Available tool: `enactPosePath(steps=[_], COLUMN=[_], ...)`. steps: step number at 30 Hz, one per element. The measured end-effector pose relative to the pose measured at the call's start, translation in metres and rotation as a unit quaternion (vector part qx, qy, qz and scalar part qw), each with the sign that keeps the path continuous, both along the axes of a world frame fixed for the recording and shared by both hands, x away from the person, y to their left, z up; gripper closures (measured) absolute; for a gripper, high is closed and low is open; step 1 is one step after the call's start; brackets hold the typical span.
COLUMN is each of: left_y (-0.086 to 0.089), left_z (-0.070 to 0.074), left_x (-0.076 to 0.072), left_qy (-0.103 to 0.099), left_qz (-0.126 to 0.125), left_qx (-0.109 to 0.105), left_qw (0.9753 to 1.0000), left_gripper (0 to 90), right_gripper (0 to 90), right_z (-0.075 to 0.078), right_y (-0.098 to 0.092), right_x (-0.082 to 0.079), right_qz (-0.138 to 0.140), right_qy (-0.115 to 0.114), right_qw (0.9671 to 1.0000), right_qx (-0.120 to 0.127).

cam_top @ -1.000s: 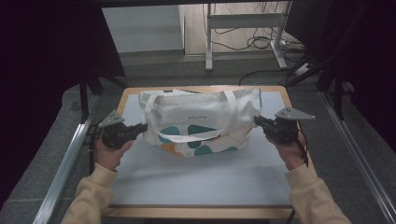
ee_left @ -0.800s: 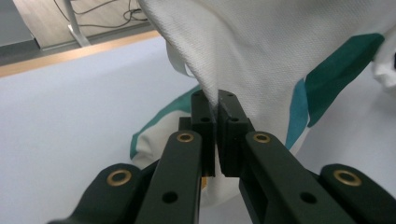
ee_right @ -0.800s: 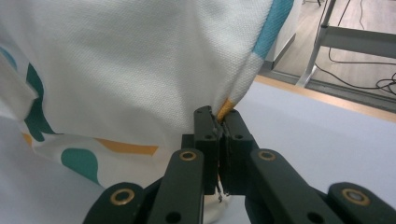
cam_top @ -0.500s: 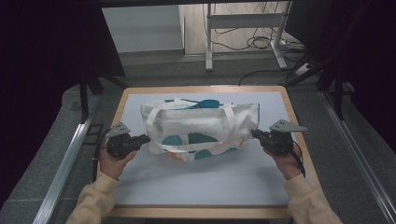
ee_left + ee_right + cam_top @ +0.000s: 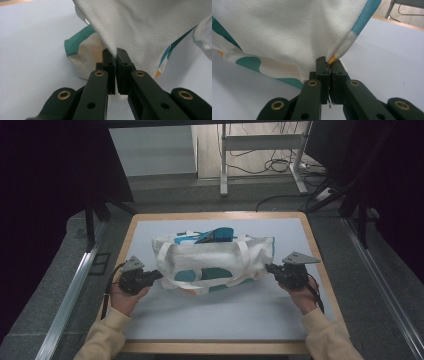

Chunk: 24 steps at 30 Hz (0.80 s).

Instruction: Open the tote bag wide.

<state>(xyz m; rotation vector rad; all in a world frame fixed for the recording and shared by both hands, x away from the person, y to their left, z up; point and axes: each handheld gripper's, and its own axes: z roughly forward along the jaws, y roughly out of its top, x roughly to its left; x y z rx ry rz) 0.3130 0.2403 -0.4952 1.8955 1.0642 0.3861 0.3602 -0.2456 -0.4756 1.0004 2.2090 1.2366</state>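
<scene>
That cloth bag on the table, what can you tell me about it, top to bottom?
The tote bag looks like woven off-white canvas with teal patches and small orange accents, and white strap handles looping down its front. Its mouth faces away, showing a teal and blue lining. It sits mid-table on the pale blue mat, stretched sideways: the left gripper pinches one end's fabric, the right gripper the other, both jaws shut on the cloth.

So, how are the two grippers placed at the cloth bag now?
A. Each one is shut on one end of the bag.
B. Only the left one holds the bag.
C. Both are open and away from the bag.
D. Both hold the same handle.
A: the left gripper pinches the bag cloth at one end, and the right gripper pinches it at the other end.
</scene>
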Motion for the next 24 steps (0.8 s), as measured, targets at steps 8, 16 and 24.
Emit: enactPosePath(steps=[8, 16, 24], left_y=[-0.006, -0.007, -0.012], left_z=[-0.015, -0.025, -0.032], left_x=[0.003, 0.007, 0.009], left_qy=[0.02, 0.04, 0.05], left_qz=[-0.007, -0.011, -0.011], left_qx=[0.024, 0.018, 0.029], left_qw=[0.9995, 0.999, 0.9983], left_gripper=[87.4, 87.1, 87.1], right_gripper=[86.1, 85.9, 85.8], right_z=[-0.019, -0.031, -0.037], right_y=[0.004, 0.005, 0.006], right_x=[0.002, 0.004, 0.003], right_qz=[0.003, 0.006, 0.009], right_qy=[0.028, 0.047, 0.056], right_qw=[0.9994, 0.9985, 0.9979], right_qx=[-0.019, -0.025, -0.031])
